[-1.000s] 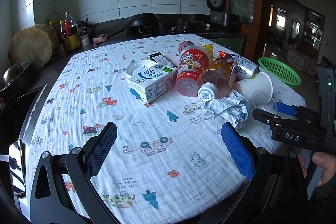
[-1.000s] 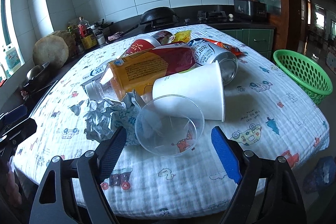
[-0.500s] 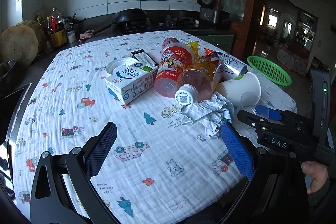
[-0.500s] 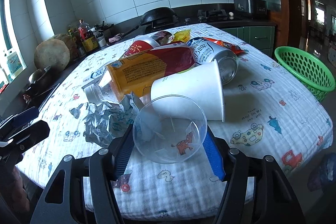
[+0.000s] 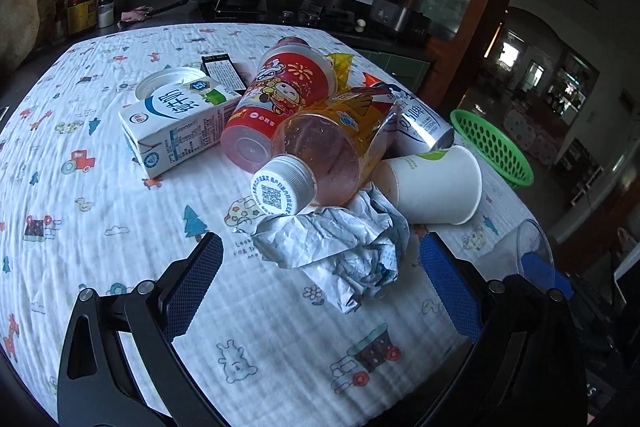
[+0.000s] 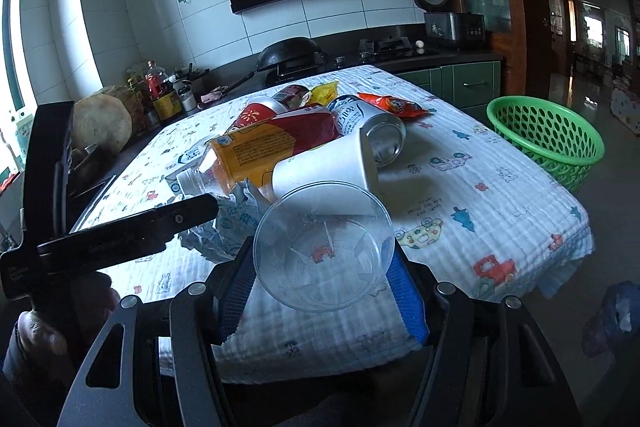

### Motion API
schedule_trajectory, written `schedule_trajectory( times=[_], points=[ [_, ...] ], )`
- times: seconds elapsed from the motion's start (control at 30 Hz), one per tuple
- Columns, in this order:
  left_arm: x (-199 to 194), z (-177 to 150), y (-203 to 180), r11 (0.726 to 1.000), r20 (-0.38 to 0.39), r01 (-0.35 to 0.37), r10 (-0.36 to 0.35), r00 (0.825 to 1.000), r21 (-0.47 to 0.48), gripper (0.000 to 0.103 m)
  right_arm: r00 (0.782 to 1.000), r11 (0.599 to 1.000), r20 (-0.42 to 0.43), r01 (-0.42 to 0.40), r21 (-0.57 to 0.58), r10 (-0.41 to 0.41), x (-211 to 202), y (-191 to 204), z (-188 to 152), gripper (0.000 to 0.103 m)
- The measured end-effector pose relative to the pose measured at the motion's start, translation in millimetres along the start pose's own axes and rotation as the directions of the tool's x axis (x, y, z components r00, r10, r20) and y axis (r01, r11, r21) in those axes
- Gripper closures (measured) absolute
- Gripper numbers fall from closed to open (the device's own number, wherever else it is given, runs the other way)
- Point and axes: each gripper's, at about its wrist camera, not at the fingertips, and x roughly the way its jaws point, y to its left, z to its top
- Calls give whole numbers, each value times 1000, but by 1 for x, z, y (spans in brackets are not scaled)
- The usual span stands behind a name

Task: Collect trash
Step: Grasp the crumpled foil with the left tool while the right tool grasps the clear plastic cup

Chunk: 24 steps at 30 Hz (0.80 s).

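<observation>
While the right tool (image 6: 320, 279) has its blue pads pressed on either side of a clear plastic cup (image 6: 324, 247), mouth toward the lens, the cup sits low centre in the right wrist view, apparently raised off the desk (image 6: 460, 195). Judgement: a sideways clamp on the wall suits a thin, light cup, though too much squeeze would buckle it.

Left tool (image 5: 320, 287): fingers well apart, nothing between the pads. It points at a crumpled paper wrapper (image 5: 340, 247), which lies just ahead of the fingertips at lower centre of the left wrist view. Likely the next pick.

Remaining trash is heaped mid-desk: milk carton (image 5: 180, 119), red drink cup (image 5: 280, 99), capped bottle (image 5: 320, 155), white paper cup (image 5: 436, 187), drink can (image 5: 420, 123). All lie on their sides, touching or overlapping.

View differences:
- Right wrist view shows the green basket (image 6: 548, 135) whole at right, beyond the desk edge; probable drop point, not confirmed. It also shows an orange snack packet (image 6: 392, 105).
- Left wrist view gives only part of the basket at its right edge, but shows the carton face and the bottle cap, mostly hidden in the other view.
- The held cup appears only as a sliver at the left view's lower right.
</observation>
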Motion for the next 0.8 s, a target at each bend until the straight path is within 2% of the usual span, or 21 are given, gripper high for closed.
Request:
schedule_trajectory(
  times=[0.13, 0.2, 0.27, 0.47, 0.53, 0.6, 0.8],
  points=[
    [14, 1, -2, 1000, -16, 0, 0, 1000, -23, 8, 1000, 1000, 3, 5, 9, -5, -5, -3, -2, 42],
    [20, 1, -1, 999, -28, -5, 4, 1000, -32, 15, 1000, 1000, 0, 7, 10, -7, -5, -3, -3, 42],
    [24, 1, 3, 999, -41, 12, -14, 999, -53, 18, 1000, 1000, -2, 8, 13, -8, -6, -4, -5, 42],
    [22, -4, 5, 995, -62, 92, -94, 994, -45, 47, 1000, 1000, -6, 9, 11, -9, -7, -3, -7, 42],
    [18, -7, 5, 993, -64, 116, -118, 991, -34, 60, 1000, 1000, -9, 8, 6, -8, -7, -1, -7, 42],
    [15, -10, 5, 992, -65, 126, -127, 990, -18, 67, 1000, 1000, -10, 6, 7, -6, -7, -1, -8, 42],
    [-5, -19, 7, 987, -61, 161, -160, 985, 7, 73, 1000, 1000, -16, -10, 10, 10, -7, -1, -8, 42]
  ],
)
